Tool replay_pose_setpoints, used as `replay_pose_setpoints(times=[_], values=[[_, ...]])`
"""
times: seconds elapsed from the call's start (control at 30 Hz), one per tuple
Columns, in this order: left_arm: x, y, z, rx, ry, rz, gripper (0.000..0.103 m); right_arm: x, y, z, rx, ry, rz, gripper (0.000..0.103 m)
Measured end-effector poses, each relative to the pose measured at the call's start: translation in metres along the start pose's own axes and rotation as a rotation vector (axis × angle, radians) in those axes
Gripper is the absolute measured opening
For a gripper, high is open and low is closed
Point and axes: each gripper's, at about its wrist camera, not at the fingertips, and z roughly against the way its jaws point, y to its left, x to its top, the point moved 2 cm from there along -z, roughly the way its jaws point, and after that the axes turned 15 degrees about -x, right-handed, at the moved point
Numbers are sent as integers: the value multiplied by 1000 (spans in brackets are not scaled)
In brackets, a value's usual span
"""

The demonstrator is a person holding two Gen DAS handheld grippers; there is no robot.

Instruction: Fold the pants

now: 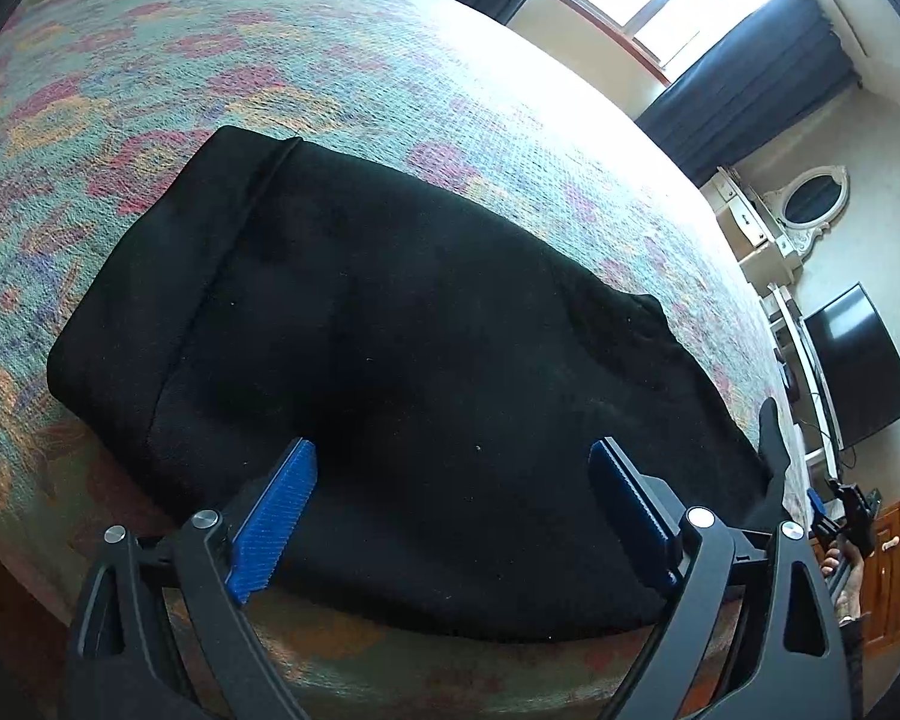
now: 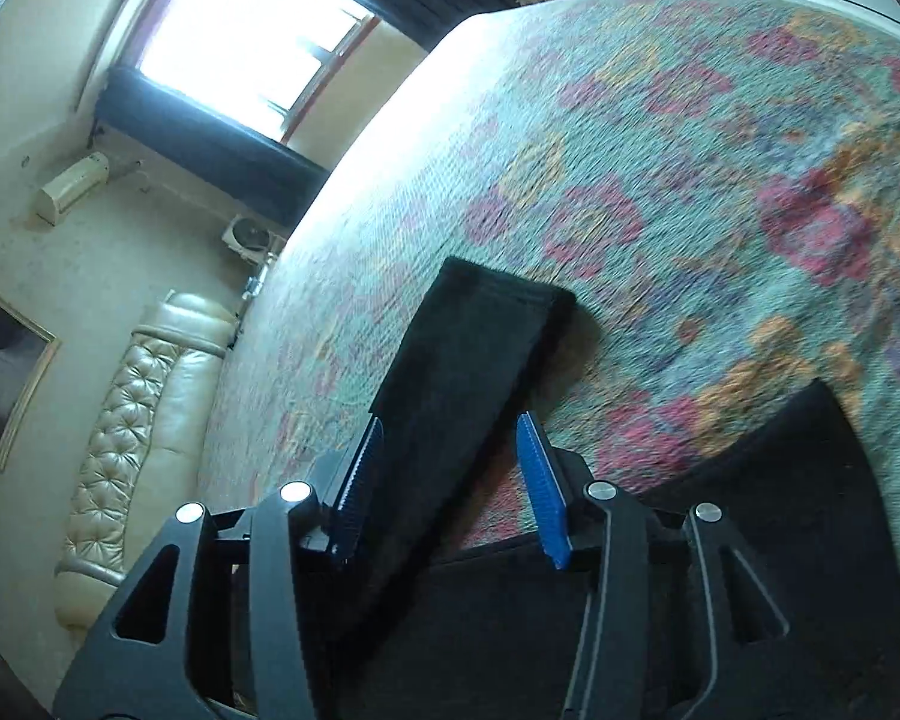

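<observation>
lying folded on the patterned bedspread (image 1: 330,60), the black pants (image 1: 390,330) appear nearly done; left gripper (image 1: 453,468) is spread wide above them, empty; right gripper (image 2: 450,450) is part-spread around a strip, not pinching; a regrasp is judged necessary.

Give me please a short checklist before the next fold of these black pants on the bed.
1. The left claw is open and holds nothing: ok.
2. The right claw is free of cloth: not ok; a pants strip runs between its fingers.
3. The right claw grips that strip: not ok; one pad stands clear of it.
4. The pants body lies flat on the bedspread: ok.
5. The strip's far end rests on the bedspread: cannot tell.
</observation>
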Motion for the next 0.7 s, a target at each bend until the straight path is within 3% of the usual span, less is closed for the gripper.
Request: replay_pose_setpoints(times=[0.07,0.2,0.23,0.33,0.4,0.47,0.5,0.6,0.7], values=[[2,3,1,-16,-2,22,91,5,14,-18,-83,-14,-24,46],[6,7,4,-55,-8,71,91,19,-9,-42,-217,-40,-226,46],[6,9,5,-69,-13,86,91,21,-16,-48,-210,-37,-278,46],[6,14,9,-106,-27,122,91,21,-24,-63,-70,-21,-386,46],[6,16,10,-117,-28,130,91,22,-21,-74,-76,-12,-382,46],[5,16,12,-117,-27,130,91,23,-19,-77,-73,-23,-384,33],[5,16,13,-115,-27,129,91,22,-18,-81,-42,1,-390,6],[5,15,13,-112,-23,123,91,19,-14,-66,-3,-44,-380,5],[7,14,11,-109,-19,120,91,17,-7,-22,45,-122,-320,5]])
